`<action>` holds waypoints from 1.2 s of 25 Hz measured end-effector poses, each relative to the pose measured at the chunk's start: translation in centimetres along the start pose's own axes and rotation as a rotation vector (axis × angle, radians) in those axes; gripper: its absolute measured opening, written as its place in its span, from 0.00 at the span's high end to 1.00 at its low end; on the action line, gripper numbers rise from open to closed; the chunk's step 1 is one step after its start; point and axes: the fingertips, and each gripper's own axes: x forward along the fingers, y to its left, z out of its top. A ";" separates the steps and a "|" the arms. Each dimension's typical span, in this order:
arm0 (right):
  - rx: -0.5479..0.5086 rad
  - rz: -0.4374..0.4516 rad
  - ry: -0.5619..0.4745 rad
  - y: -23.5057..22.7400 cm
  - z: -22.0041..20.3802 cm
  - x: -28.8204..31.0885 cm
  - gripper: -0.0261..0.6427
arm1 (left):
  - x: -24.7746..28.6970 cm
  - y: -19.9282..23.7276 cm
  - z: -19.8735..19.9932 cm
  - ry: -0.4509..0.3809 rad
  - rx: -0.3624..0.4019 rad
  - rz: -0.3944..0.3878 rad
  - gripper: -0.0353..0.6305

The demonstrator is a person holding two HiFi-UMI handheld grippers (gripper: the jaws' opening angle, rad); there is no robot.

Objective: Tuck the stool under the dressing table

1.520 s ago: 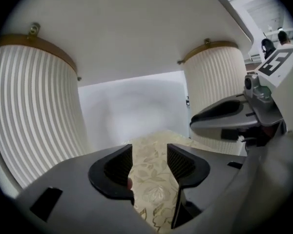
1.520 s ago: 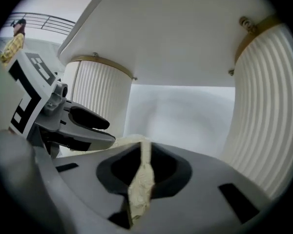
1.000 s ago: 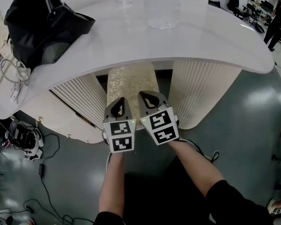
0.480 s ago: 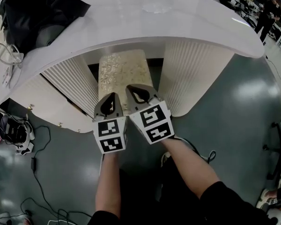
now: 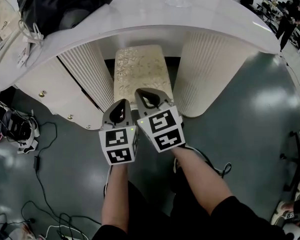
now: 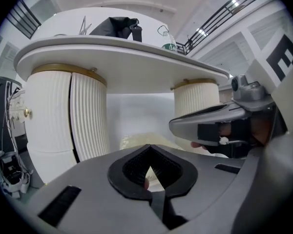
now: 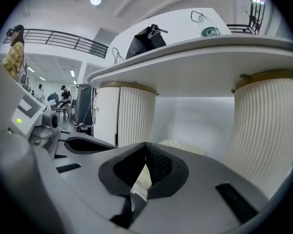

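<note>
So the stool (image 5: pixel 140 71) is sitting partway under the table (image 5: pixel 230 21), right between its two ribbed pedestals, with its near end poking out past the table's front edge. You're holding the left gripper (image 5: pixel 123 104) and right gripper (image 5: pixel 145 92) side by side just in front of the table, at that near end. Both are clenched tight, gripping nothing. Can't tell if they're touching the seat. A black bag (image 5: pixel 65 1) is lying on the table's left end.
</note>
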 end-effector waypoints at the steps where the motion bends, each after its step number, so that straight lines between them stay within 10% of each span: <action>1: -0.001 0.004 -0.002 0.6 0.2 -0.2 0.95 | -0.6 0.0 -0.2 0.004 0.006 -0.006 0.94; 30: 0.031 -0.039 -0.064 3.4 -1.8 -4.3 0.95 | -5.6 0.2 -2.0 -0.057 -0.005 -0.034 0.94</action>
